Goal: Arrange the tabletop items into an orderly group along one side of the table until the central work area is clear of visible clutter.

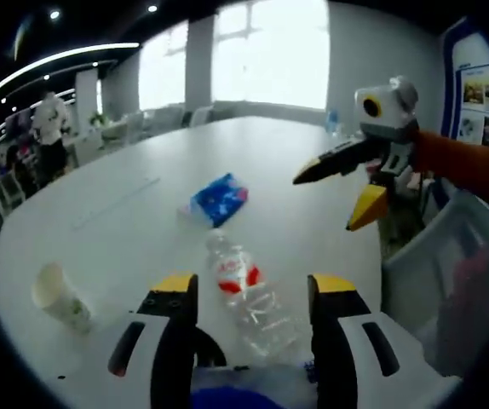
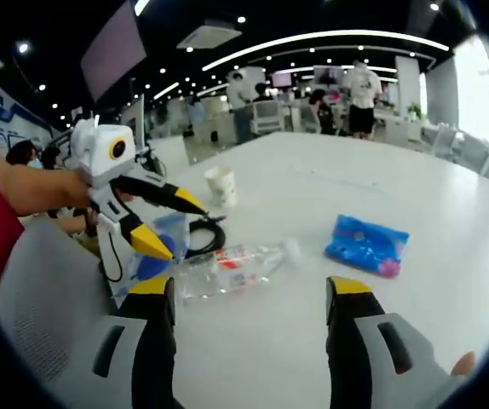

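On the table, the bottle lies between cup and packet.

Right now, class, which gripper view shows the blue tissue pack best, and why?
The right gripper view: the blue tissue pack lies flat on the white table, unobstructed, its wrapper's full length showing. In the left gripper view the pack sits farther off and smaller, beyond the lying water bottle, so less detail shows.

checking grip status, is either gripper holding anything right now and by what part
Nothing is held. The left gripper is open astride the bottle lying on the table, not clamped. The right gripper is open, apart from everything.
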Demonstrator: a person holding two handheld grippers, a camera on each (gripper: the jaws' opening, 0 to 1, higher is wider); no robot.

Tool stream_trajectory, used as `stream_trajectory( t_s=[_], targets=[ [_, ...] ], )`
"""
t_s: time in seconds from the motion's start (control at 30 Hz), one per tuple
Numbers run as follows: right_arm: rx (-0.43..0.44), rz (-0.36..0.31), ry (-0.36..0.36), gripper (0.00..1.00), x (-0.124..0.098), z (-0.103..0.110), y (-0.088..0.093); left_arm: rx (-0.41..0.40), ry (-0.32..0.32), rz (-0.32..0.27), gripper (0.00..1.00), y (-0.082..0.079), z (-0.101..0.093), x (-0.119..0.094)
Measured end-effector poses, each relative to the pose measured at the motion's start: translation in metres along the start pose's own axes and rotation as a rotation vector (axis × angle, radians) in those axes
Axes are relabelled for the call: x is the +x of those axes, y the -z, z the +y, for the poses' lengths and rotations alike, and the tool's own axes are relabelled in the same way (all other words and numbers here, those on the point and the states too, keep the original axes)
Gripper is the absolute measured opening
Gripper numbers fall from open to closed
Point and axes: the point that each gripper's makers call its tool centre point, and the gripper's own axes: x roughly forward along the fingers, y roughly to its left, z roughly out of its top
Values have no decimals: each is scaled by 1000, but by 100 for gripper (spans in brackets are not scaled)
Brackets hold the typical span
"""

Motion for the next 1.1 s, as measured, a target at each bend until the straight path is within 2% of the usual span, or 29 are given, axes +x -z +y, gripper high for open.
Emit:
stream_trajectory(
  t_s=[0.13,0.27,0.47,0.63,0.7,0.77,0.9,1.1],
  targets=[
    [4,-10,-10,74,-4,10,1,-18,0,22,55,1,-1,6],
    [-1,-11,-20,75,-5,15,3,-17,1,53,54,1,-1,14],
    [13,-23,-29,76,-5,15,4,-54,-5,158,59,6,1,24],
    [15,-31,-29,76,-7,14,3,-67,-2,221,58,11,-1,30],
    [18,-34,-28,76,-8,13,4,-97,0,287,59,19,-3,32],
    [22,-37,-27,76,-9,12,4,-101,0,305,60,22,-4,36],
    [25,-42,-26,76,-11,11,4,-149,6,400,59,35,-7,36],
    [30,-48,-23,76,-14,9,6,-178,-3,452,52,40,-5,44]
  ],
)
